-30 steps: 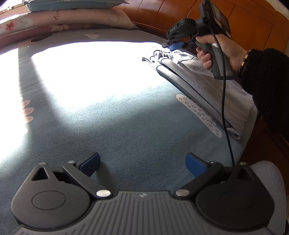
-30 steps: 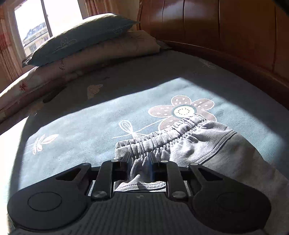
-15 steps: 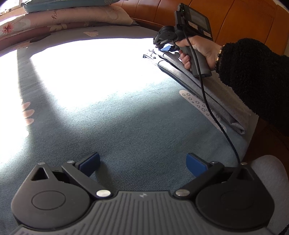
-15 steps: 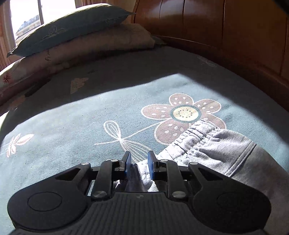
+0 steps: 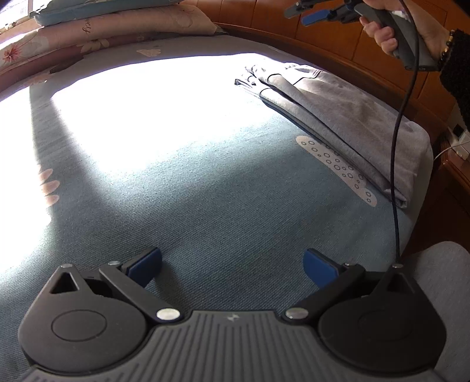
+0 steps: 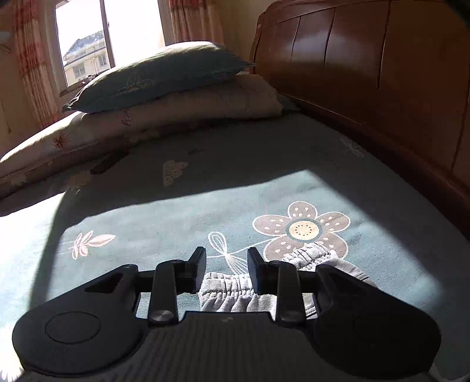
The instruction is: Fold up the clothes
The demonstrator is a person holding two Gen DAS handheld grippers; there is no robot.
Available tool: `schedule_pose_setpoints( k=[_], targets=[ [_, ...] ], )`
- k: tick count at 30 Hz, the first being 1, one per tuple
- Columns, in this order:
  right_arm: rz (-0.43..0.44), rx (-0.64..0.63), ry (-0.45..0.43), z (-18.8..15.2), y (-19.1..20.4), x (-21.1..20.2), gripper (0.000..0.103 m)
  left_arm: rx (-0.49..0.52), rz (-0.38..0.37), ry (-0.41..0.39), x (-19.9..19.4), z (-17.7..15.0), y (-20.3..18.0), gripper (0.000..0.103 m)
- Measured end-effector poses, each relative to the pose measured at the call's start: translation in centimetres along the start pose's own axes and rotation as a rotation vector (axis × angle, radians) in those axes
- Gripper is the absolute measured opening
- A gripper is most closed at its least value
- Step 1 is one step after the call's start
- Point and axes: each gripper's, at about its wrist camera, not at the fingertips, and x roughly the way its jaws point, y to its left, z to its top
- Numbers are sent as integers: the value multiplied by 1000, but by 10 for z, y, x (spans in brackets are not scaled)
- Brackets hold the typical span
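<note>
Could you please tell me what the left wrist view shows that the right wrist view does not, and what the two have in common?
Only the left wrist view shows the left gripper, jaws wide open over bare bedspread, the person's hand holding the right gripper above the bed, and the full length of the folded grey trousers.

Only the right wrist view shows the window, the flower print and the elastic waistband below the open jaws, which have just been opening.

Both show the bedspread, stacked pillows and wooden headboard.

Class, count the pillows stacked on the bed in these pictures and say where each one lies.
2: a blue-grey pillow on top, and a cream floral pillow under it, beside the wooden headboard. Others may be out of view.
</note>
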Motion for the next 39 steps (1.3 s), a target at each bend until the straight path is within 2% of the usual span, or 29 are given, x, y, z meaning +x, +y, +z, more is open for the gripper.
schedule_pose_setpoints(
  k=[4, 6, 10, 12, 16, 18, 20, 23, 25, 27, 30, 32, 33, 34, 36, 39],
  targets=[
    [8, -82, -35, 33, -27, -87, 41, -1, 9, 20, 1, 3, -1, 102],
    [-20, -133, -43, 49, -44, -129, 41, -9, 13, 27, 1, 5, -2, 102],
    [-97, -250, -57, 63, -77, -187, 41, -37, -18, 27, 0, 16, 0, 102],
    [-110, -260, -41, 56, -96, -195, 41, -35, -54, 6, -2, 30, -3, 102],
    [-90, -242, -4, 18, -123, -169, 40, 5, -153, -37, 0, 79, -23, 102],
    [-45, -189, 32, -1, -134, -142, 34, 18, -227, -65, 8, 113, -37, 102],
    [-16, -149, 72, -21, -142, -106, 25, 26, -293, -94, 22, 148, -52, 102],
    [27, -104, 101, -39, -150, -58, 20, 58, -357, -128, 49, 192, -79, 102],
    [64, -82, 100, -44, -153, -32, 18, 97, -397, -127, 80, 216, -101, 102],
    [110, -72, 97, -46, -154, -6, 18, 128, -399, -101, 114, 230, -115, 102],
    [138, -118, 128, -52, -150, 38, 17, 121, -349, -89, 157, 236, -115, 102],
    [99, -145, 181, -62, -150, 62, 18, 103, -344, -58, 178, 235, -105, 101],
    [107, -147, 161, -69, -152, 66, 18, 100, -352, -55, 186, 233, -100, 102],
    [119, -142, 136, -72, -155, 66, 18, 108, -373, -62, 184, 232, -98, 102],
    [139, -117, 136, -71, -162, 62, 18, 125, -381, -40, 177, 237, -98, 102],
    [131, -115, 135, -64, -165, 46, 18, 123, -393, -57, 160, 249, -99, 102]
  ],
)
